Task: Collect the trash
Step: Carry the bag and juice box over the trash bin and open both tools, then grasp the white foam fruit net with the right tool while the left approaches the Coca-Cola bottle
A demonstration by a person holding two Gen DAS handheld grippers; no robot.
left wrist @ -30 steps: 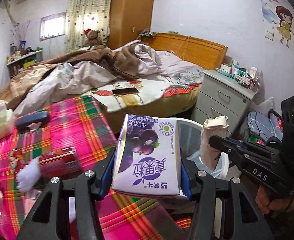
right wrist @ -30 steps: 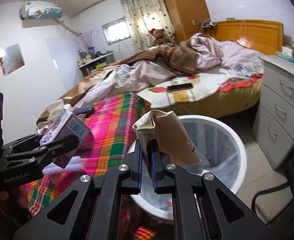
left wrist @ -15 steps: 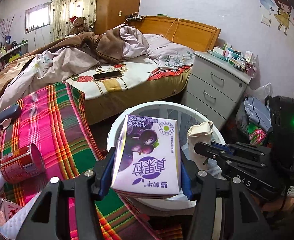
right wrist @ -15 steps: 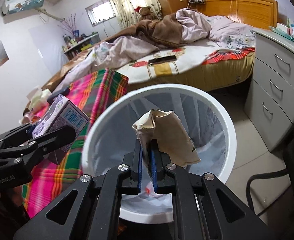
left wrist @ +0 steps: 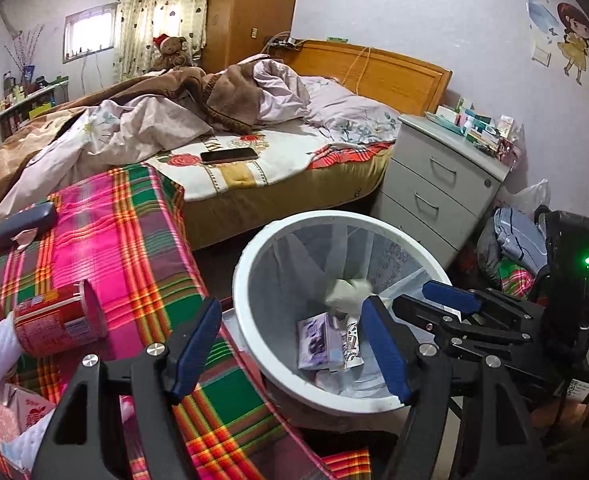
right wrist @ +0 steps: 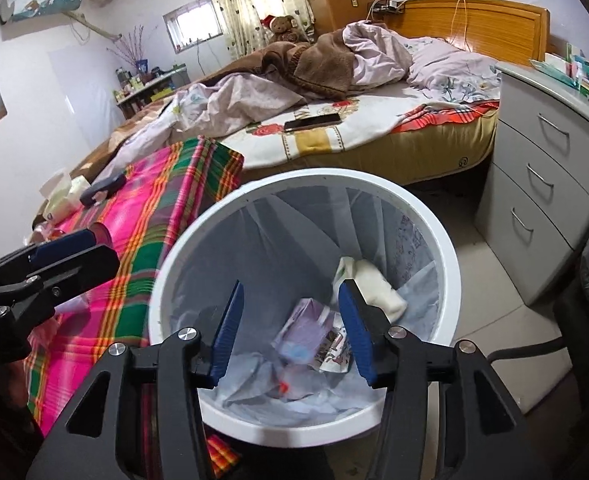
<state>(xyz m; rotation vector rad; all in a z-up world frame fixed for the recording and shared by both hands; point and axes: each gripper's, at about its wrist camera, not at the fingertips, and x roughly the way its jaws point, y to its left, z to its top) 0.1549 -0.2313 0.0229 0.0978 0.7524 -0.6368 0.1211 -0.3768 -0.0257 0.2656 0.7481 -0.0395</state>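
Trash lies at the bottom of the white bin [right wrist: 450, 264]: a purple carton [right wrist: 306, 330] on its side and a crumpled beige paper bag [right wrist: 378, 286] leaning against the liner at the far side, the two just beside each other. In the right wrist view both sit below and beyond the right gripper [right wrist: 290, 326], which hangs over the bin's mouth with its blue pads [right wrist: 226, 328] apart and still spreading, nothing between them; the carton shows through the gap and the bag peeks past the right-hand pad. The left gripper [left wrist: 290, 352] is over the bin's near rim, its jaws also opening and empty, the carton [left wrist: 318, 340] seen low in the bin between the pads and closer to the right-hand one. The right gripper's arm [left wrist: 474, 312] reaches in from the right of that view. Beside the bin is a surface with a pink and green plaid cloth [left wrist: 134, 248], where a red can [left wrist: 54, 324] lies on its side. Behind are an unmade bed [left wrist: 254, 148] with a phone [left wrist: 228, 155] on it and a grey drawer unit [left wrist: 438, 184].
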